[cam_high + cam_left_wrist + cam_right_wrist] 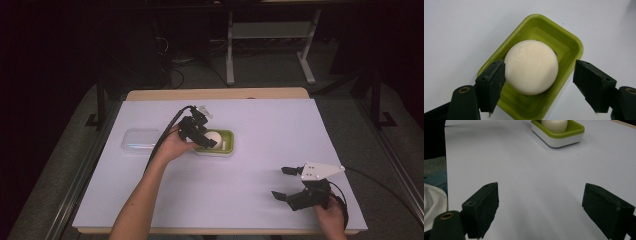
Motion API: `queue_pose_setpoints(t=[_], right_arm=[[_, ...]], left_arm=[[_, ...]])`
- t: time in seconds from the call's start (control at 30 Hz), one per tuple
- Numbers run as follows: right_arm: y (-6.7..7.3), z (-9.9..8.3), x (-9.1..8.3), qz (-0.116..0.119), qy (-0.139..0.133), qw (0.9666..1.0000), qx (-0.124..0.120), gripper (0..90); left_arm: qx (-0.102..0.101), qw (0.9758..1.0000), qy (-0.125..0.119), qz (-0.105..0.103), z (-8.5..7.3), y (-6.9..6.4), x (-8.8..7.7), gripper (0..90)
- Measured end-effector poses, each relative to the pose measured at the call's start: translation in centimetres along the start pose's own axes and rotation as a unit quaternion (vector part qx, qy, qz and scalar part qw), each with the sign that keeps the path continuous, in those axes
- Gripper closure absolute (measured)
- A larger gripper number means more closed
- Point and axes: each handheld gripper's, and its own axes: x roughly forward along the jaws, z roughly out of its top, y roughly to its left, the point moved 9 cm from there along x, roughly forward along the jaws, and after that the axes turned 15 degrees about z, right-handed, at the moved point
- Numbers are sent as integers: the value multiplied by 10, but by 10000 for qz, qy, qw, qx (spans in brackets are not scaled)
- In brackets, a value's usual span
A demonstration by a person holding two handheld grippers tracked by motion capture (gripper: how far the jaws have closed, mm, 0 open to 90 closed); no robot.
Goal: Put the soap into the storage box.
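**Soap in green dish, left gripper over it**

White sheet (250, 165) covers the wooden table (220, 93), dark room behind, and we see metal desk legs (230, 50) on the floor past the far edge.

We place the green soap dish (225, 145) near the middle of the sheet, a bit left of centre. It holds a round cream soap bar (214, 136), sitting inside the dish tray. In the left gripper view the bar (531, 66) fills most of the green dish (571, 42).

Our left gripper (200, 132) hangs right over the dish, jaws spread wide. One pad sits just at the bar's edge, we cannot tell if it touches; the other pad stands clear of the bar, over the dish rim. Nothing gripped.

Our right gripper (286, 182) rests low at the near right of the sheet, well apart from the dish, jaws released and gaping, nothing between them. In its own view the dish (559, 137) lies far ahead across bare sheet.

A clear plastic lid (141, 140) lies flat just left of the left hand (175, 145), near the dish but not touching. The left forearm (142, 200) crosses the sheet between lid and dish side.
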Motion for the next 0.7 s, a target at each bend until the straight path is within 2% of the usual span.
queue_pose_setpoints(t=[0.03,0.1,0.13,0.23,0.27,0.37,0.5,0.53,0.7], right_arm=[[-1,0,0,-13,-6,10000,-3,131],[-1,0,-1,-29,-19,10000,6,131],[-1,0,-1,-32,-16,10000,11,131],[-2,-1,-2,-51,-16,10000,47,131],[-2,-1,-2,-53,-10,10000,44,131],[-2,-2,-2,-63,-2,10000,49,131],[-3,-2,-2,-90,-12,9999,70,131],[-3,-2,-3,-100,-7,9999,60,131],[-4,-3,-3,-132,11,9999,95,131]], left_arm=[[-77,10000,-52,-12,0,-1,-2,254],[12,10000,-33,0,-2,0,-5,251],[-85,9999,-67,9,-2,-1,-7,250],[-60,10000,-47,16,-6,0,-10,248],[-127,9999,-74,-10,-7,-2,-10,248],[-36,10000,-31,-29,-13,-3,-13,247],[-156,9998,-123,-54,-18,-7,-17,243],[-94,9999,-100,-63,-22,-8,-19,243],[-65,9998,-146,-95,-31,-12,-28,241]])
